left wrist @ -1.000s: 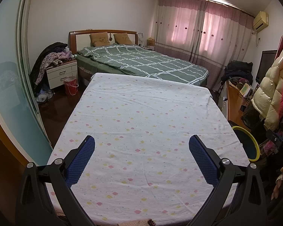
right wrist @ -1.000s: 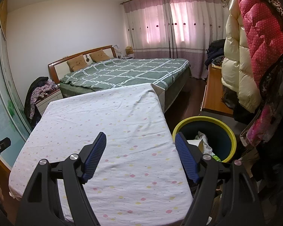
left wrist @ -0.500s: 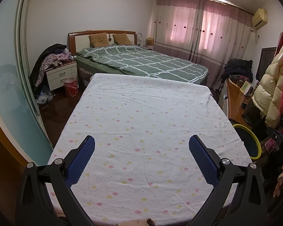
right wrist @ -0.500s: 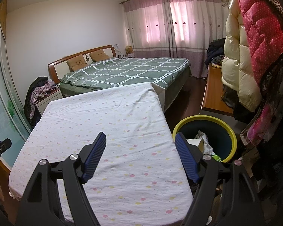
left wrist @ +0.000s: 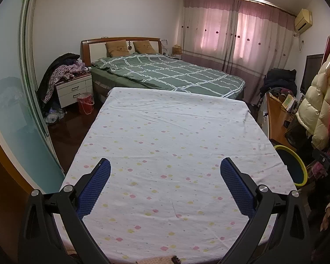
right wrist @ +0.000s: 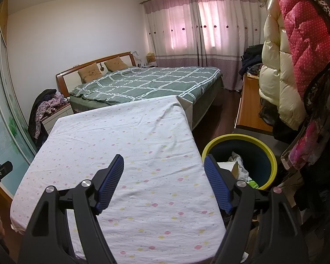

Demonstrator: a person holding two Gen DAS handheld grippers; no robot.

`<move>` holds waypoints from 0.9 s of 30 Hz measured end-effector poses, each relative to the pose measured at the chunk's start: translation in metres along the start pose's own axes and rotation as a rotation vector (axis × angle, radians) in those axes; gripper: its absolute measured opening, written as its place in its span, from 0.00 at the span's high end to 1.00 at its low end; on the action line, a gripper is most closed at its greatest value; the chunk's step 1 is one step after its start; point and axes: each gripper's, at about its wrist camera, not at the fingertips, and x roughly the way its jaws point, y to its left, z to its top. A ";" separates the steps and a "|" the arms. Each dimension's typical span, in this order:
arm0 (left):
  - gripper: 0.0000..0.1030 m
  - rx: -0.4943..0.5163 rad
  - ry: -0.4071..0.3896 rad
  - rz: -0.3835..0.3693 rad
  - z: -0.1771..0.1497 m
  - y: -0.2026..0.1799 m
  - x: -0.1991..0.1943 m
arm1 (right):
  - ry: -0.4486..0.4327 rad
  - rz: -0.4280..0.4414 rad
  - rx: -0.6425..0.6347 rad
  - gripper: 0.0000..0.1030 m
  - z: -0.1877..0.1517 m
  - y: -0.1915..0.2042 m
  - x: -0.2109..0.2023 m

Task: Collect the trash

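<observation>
Both grippers hang empty over the bed; the left gripper (left wrist: pixel 165 177), black-framed with blue ribbed pads, has its jaws spread wide with nothing between them, and the right gripper (right wrist: pixel 164 180), of the same make, is splayed just as wide and holds nothing; beneath them lies the white sheet dotted with pink and yellow flowers (left wrist: pixel 171 136), bare of any litter that I can make out; just beside its right edge, on the floor, stands the dark blue round bin with a yellow-green rim (right wrist: pixel 256 138), and crumpled white paper and a scrap of green wrapper (right wrist: pixel 237 165) already sit inside it; beyond the sheet is the green checked bed (right wrist: pixel 147 83). I judge the collecting on this surface to be finished or near it, the trash being in the bin; the next move, I think, calls for looking round for anything left, perhaps near the small red pail (left wrist: pixel 85 103) by the white bedside cabinet (left wrist: pixel 74 91), where a heap lies on the floor, too small to identify.
</observation>
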 end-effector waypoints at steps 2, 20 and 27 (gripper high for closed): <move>0.05 0.002 0.001 0.001 -0.001 0.000 0.000 | 0.000 0.000 0.001 0.30 0.000 0.000 0.000; 0.05 -0.006 0.021 -0.016 0.000 -0.003 0.010 | 0.008 0.000 -0.003 0.30 -0.003 0.004 0.004; 0.05 -0.012 0.108 -0.020 0.020 0.005 0.076 | 0.048 0.033 -0.065 0.21 0.021 0.022 0.051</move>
